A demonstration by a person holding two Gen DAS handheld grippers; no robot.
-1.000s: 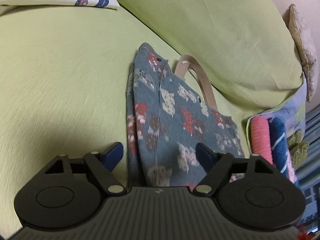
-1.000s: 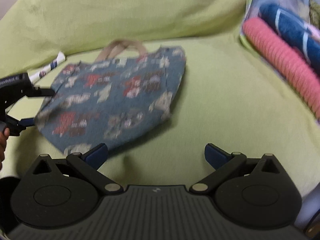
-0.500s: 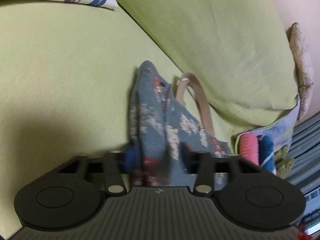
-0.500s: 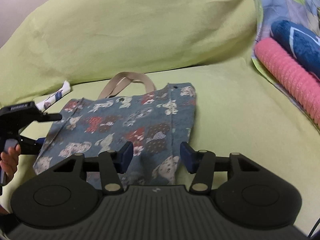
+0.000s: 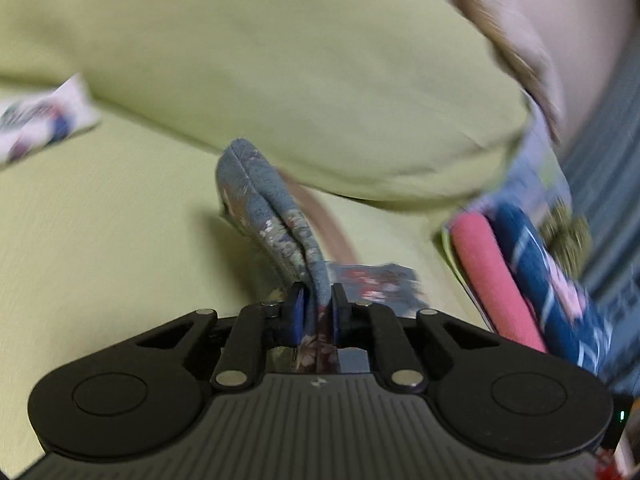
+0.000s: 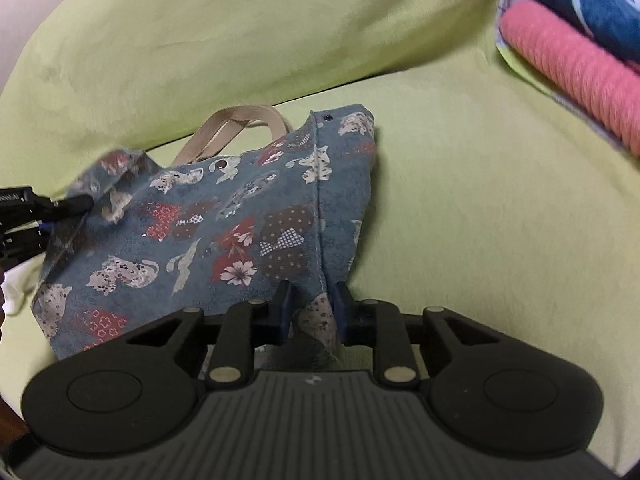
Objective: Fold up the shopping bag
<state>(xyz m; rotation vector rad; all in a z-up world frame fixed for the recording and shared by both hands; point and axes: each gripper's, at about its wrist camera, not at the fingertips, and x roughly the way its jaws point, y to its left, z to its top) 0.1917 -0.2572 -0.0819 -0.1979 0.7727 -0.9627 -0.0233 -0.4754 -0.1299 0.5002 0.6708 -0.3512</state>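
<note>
The shopping bag (image 6: 224, 220) is blue cloth printed with cats and flowers, with a tan handle (image 6: 240, 120), and it lies on a green sofa seat (image 6: 460, 200). My right gripper (image 6: 312, 304) holds the bag's near right edge at the seam, its jaws still closing on bunched cloth. In the left wrist view, my left gripper (image 5: 318, 308) has its jaws closing on a fold of the bag (image 5: 264, 200), which it holds lifted off the seat. The right wrist view shows the left gripper (image 6: 60, 206) at the bag's left corner, which stands raised.
A green back cushion (image 6: 240, 28) rises right behind the bag. A rolled pink towel (image 6: 572, 68) and a blue one (image 6: 584, 4) lie on patchwork cloth to the right. A white printed cloth (image 5: 40, 120) lies on the seat to the left.
Both grippers went from wide open to closed on the bag. The left one rose and lifted its edge off the seat. The right one moved in onto the bag's near right edge.
</note>
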